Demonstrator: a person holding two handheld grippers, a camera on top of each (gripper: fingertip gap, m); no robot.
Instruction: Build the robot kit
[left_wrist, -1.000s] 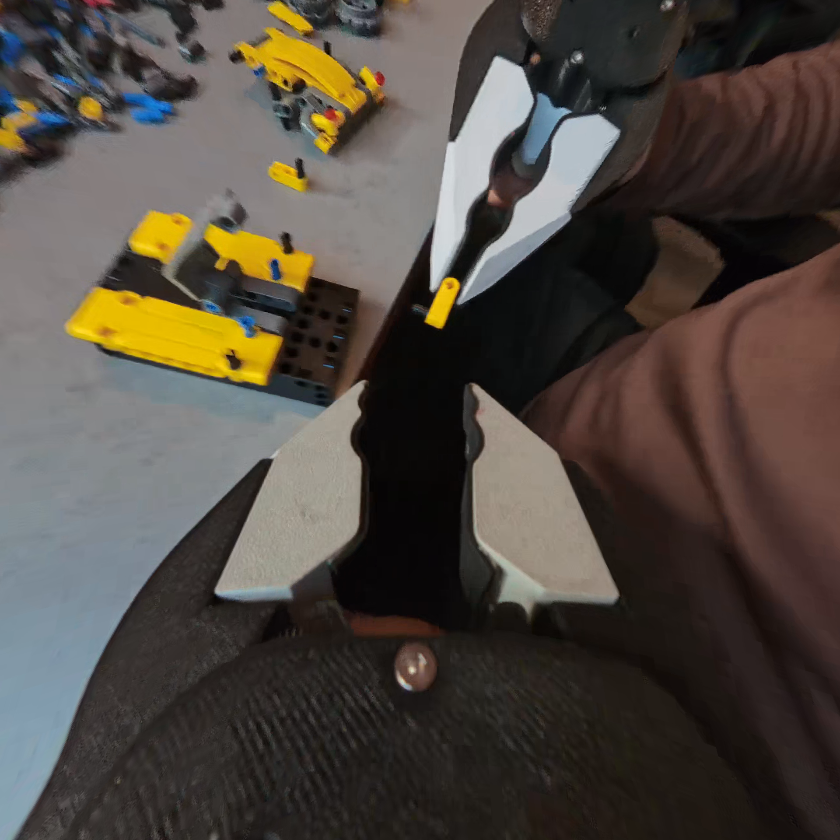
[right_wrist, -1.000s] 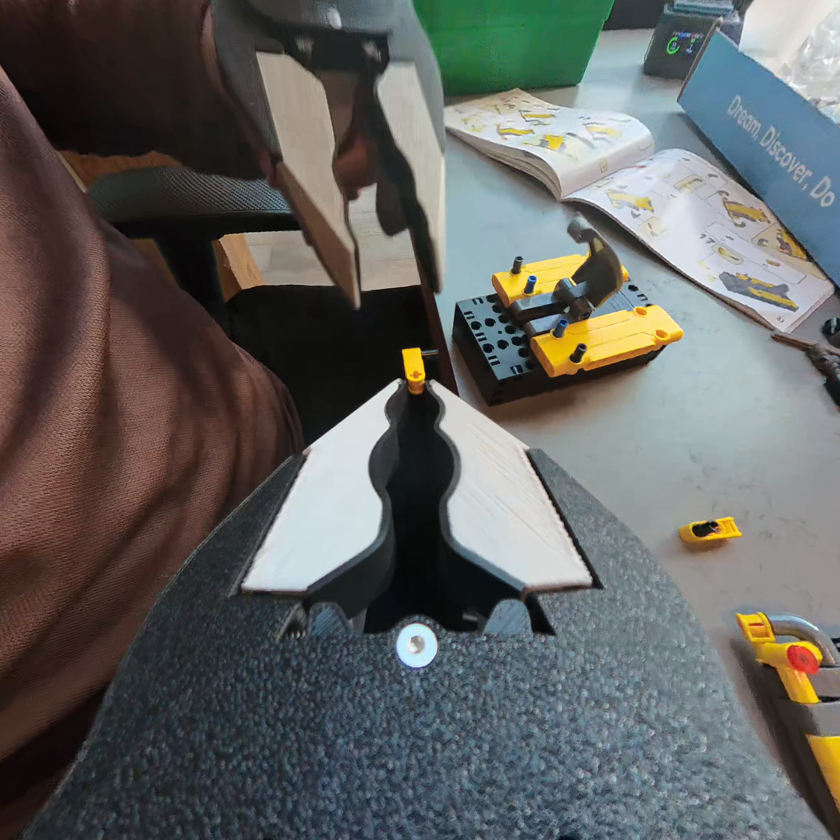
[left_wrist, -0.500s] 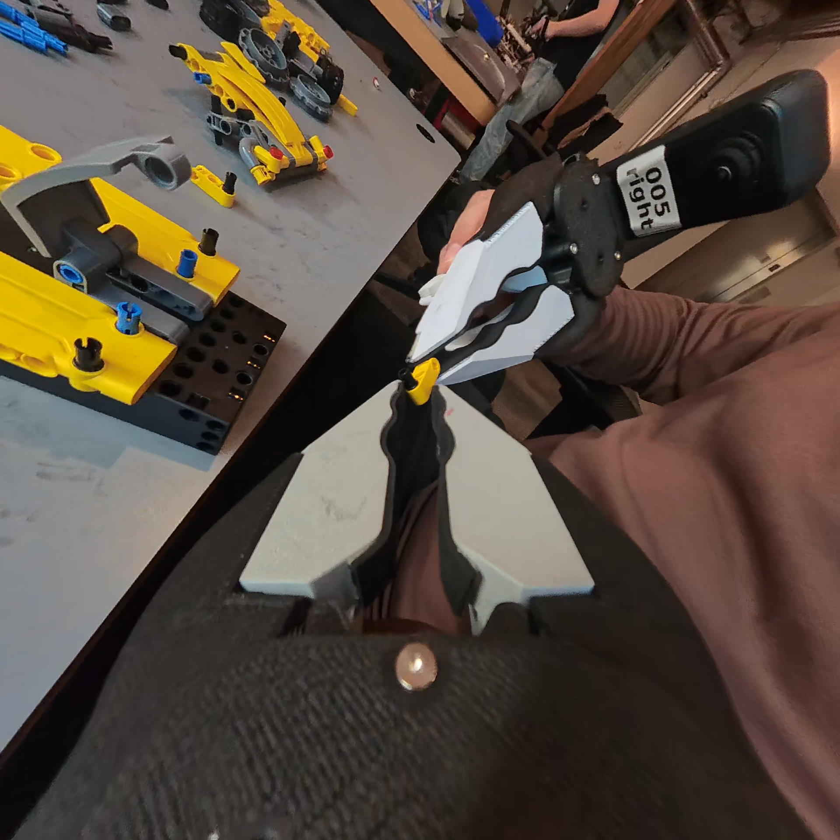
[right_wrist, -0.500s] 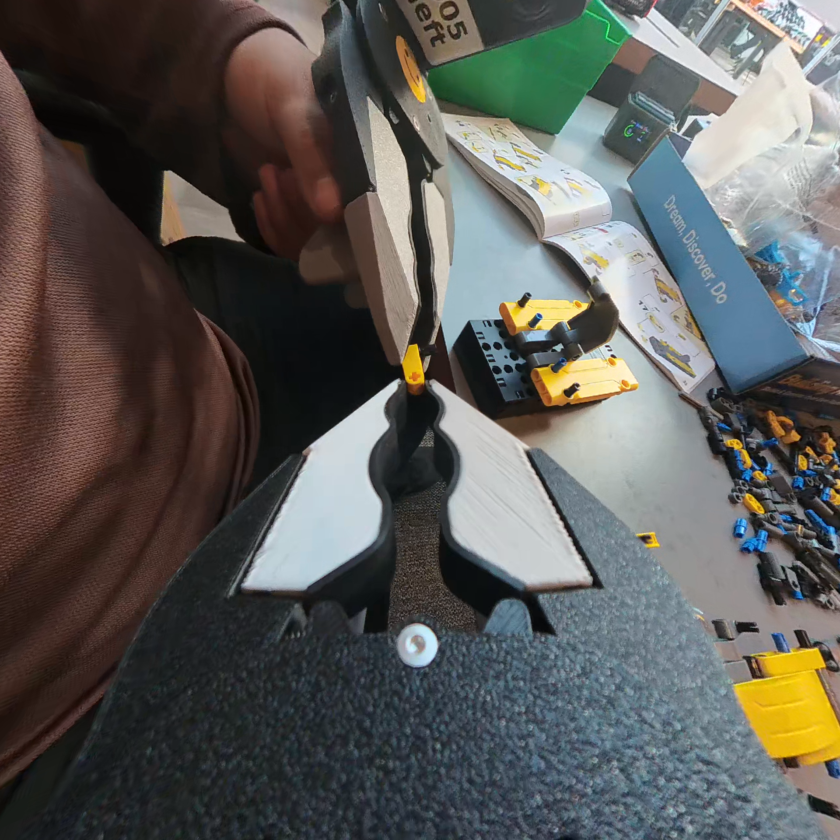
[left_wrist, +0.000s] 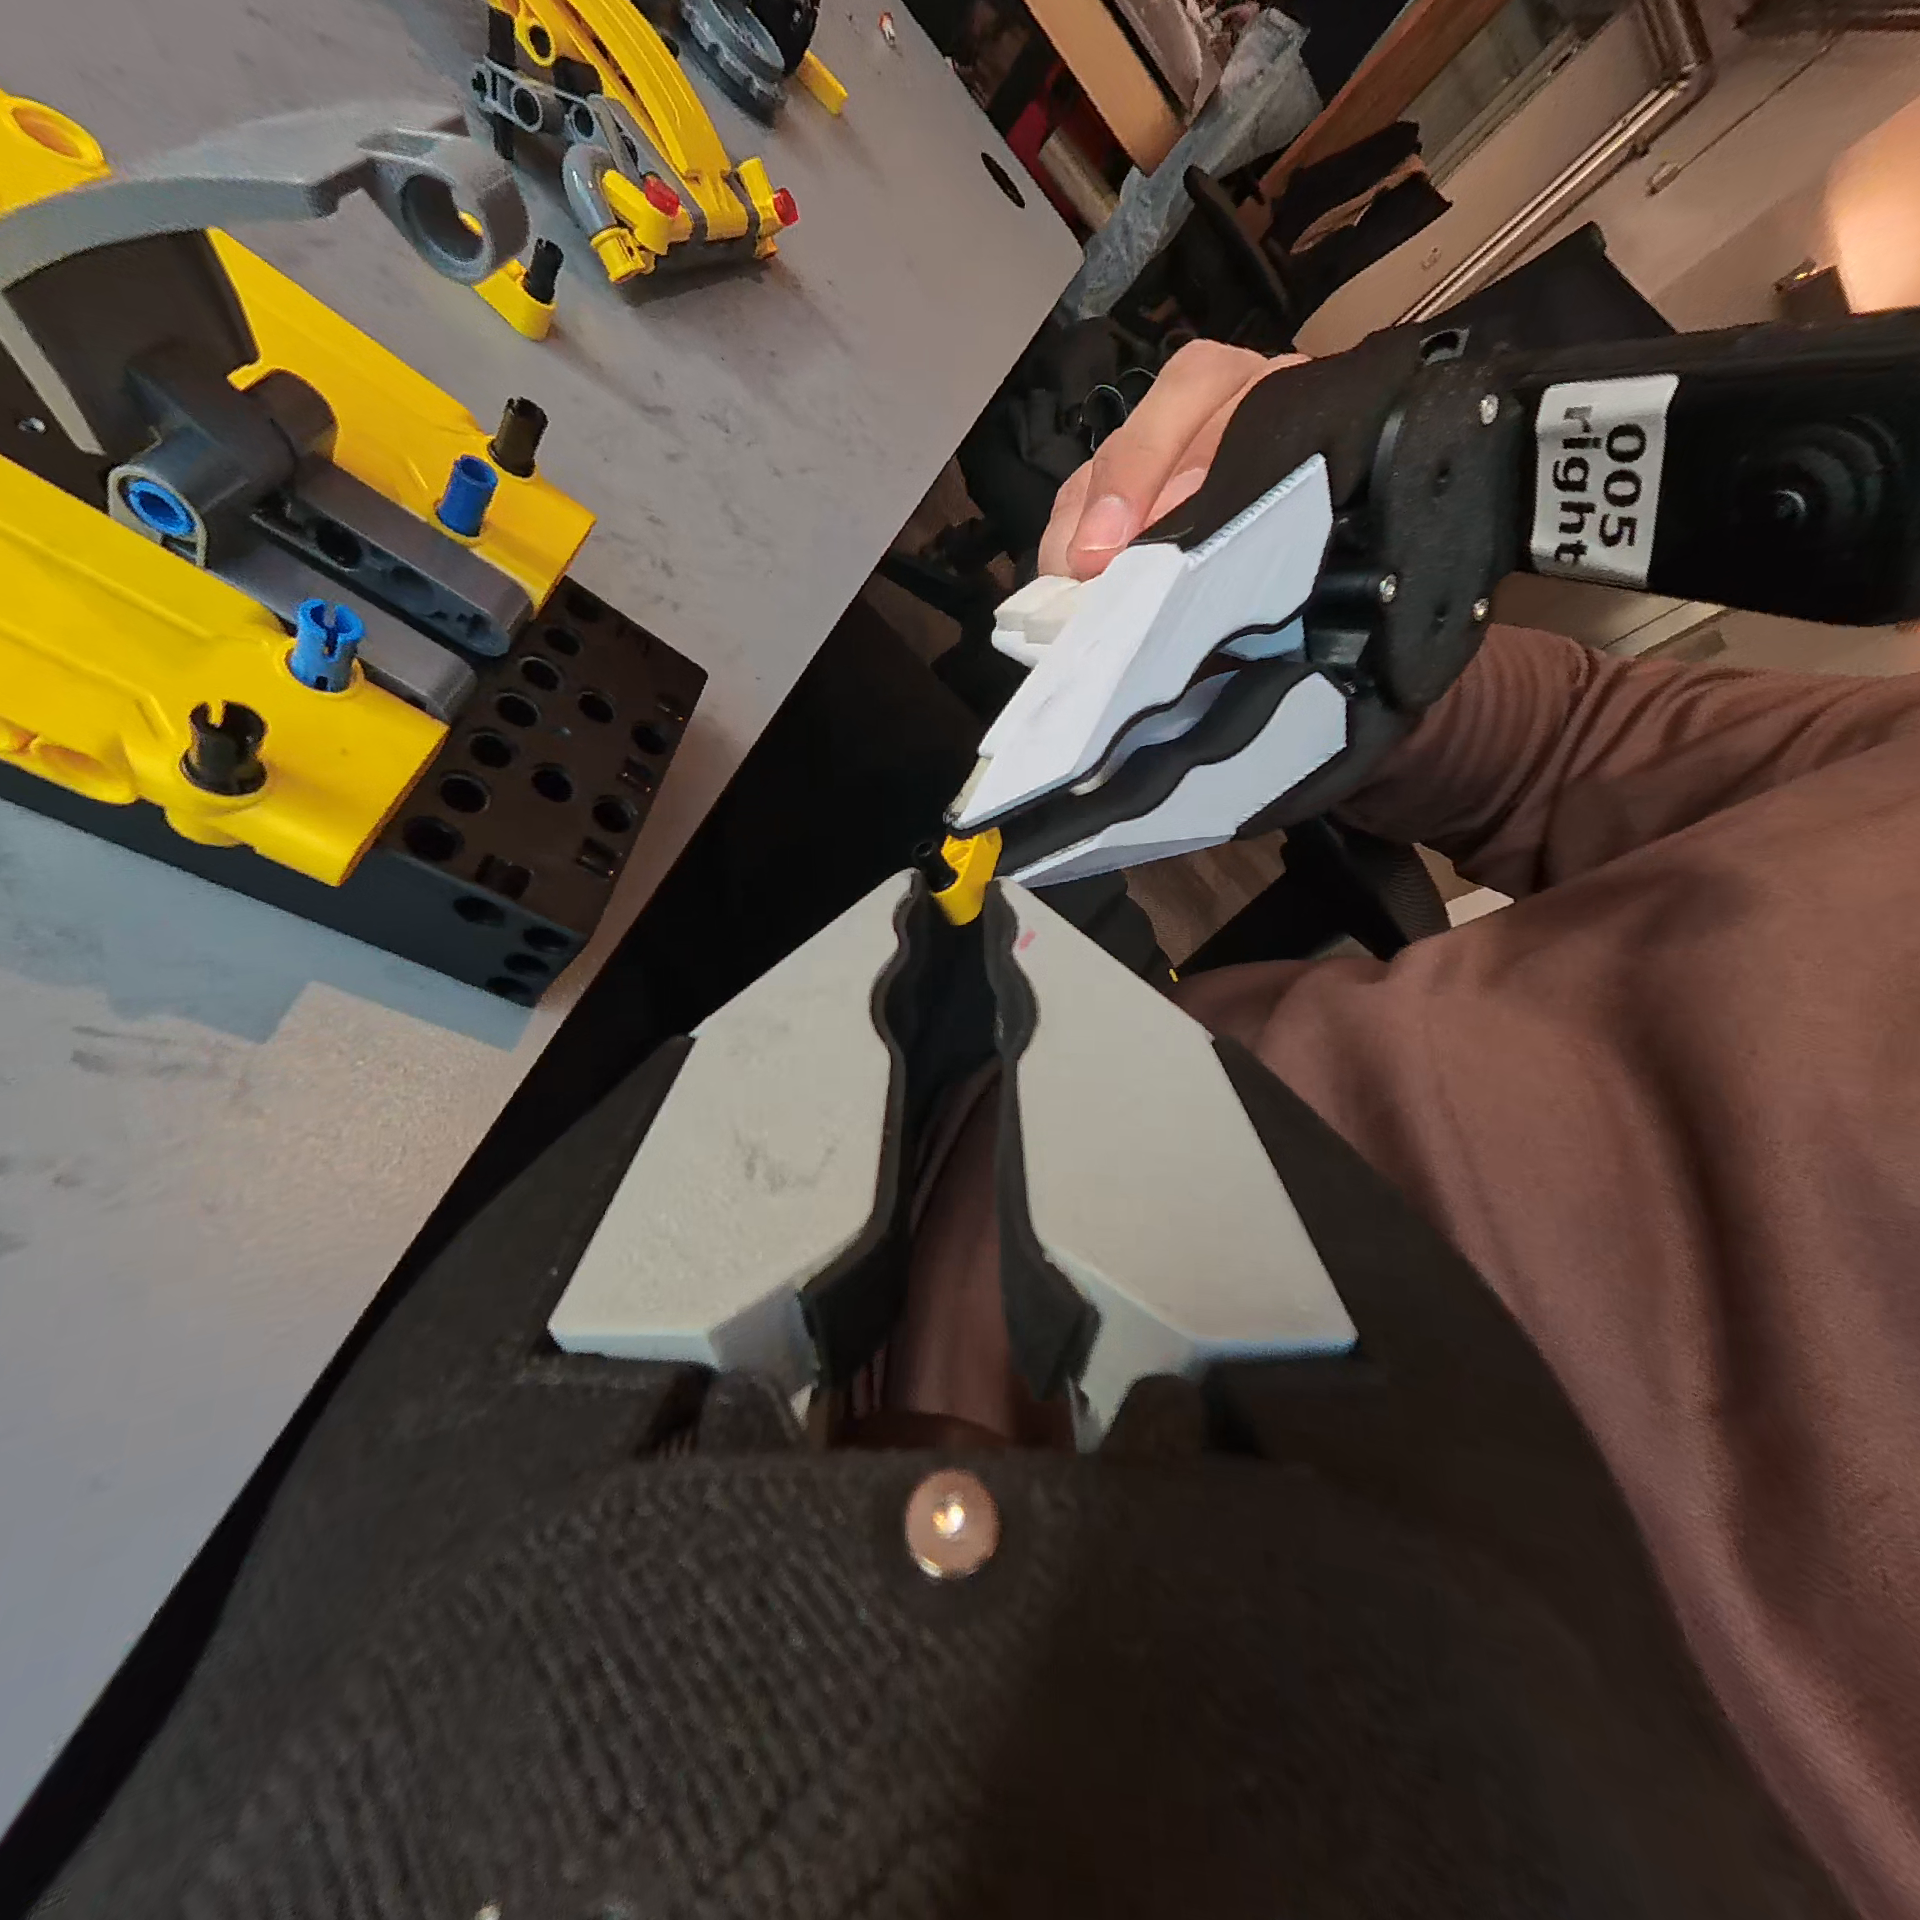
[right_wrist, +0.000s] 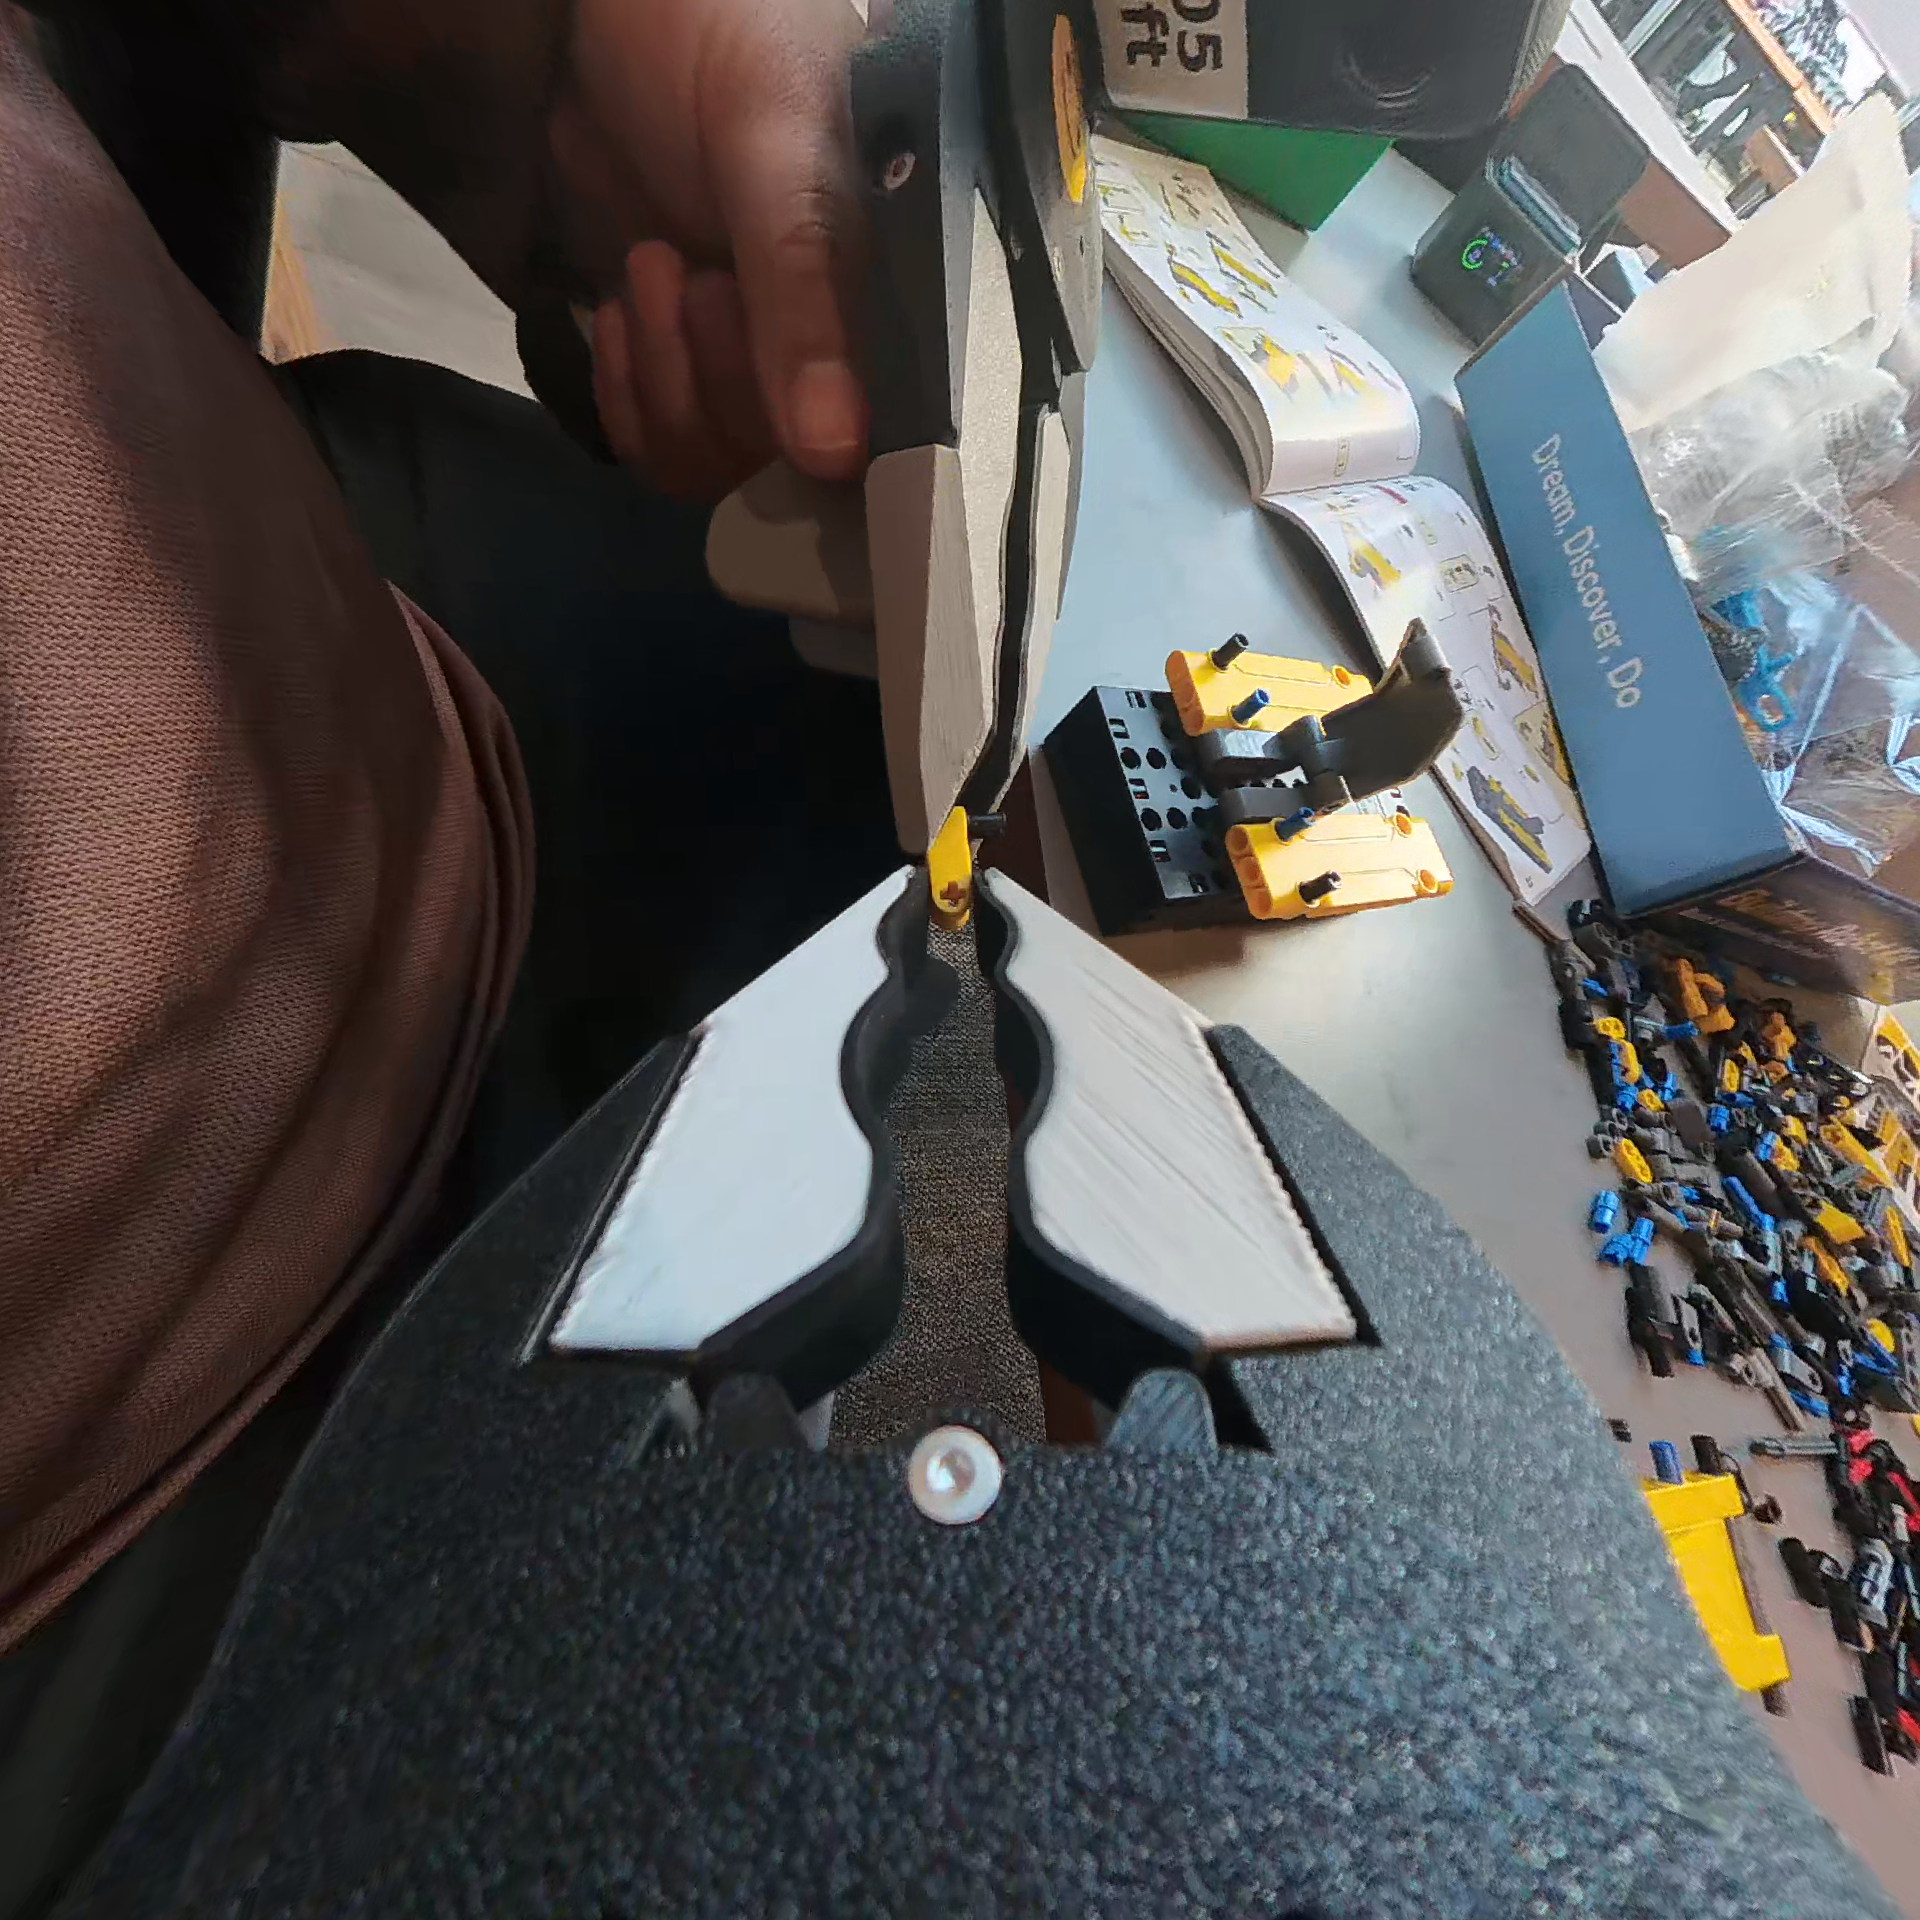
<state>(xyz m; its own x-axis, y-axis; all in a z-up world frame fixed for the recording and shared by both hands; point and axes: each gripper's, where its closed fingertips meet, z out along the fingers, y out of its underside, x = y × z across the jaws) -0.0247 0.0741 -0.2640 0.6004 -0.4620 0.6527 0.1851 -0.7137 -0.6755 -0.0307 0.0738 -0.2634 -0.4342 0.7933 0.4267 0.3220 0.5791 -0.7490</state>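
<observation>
A small yellow connector piece with a black pin (left_wrist: 961, 878) is held in the air off the table's near edge, over the person's lap. My left gripper (left_wrist: 956, 902) is shut on its lower end. My right gripper (left_wrist: 987, 831) comes in from the upper right and pinches its other end. In the right wrist view, the right gripper (right_wrist: 951, 896) is shut on the yellow piece (right_wrist: 948, 868), and the left gripper (right_wrist: 961, 816) meets it from above, tip to tip. A hand holds each gripper.
A black pegged block with yellow panels and a grey arm (left_wrist: 312, 582) sits near the grey table's edge (left_wrist: 727, 748); it also shows in the right wrist view (right_wrist: 1247, 821). An open instruction booklet (right_wrist: 1299, 364), blue box (right_wrist: 1621, 644), parts pile (right_wrist: 1766, 1195), yellow model (left_wrist: 665, 197). Less than 4 cm separates the two grippers' tips.
My left gripper went from open to shut on the yellow piece that the right gripper was holding. Both grippers tilted and the left came nearer the table.
</observation>
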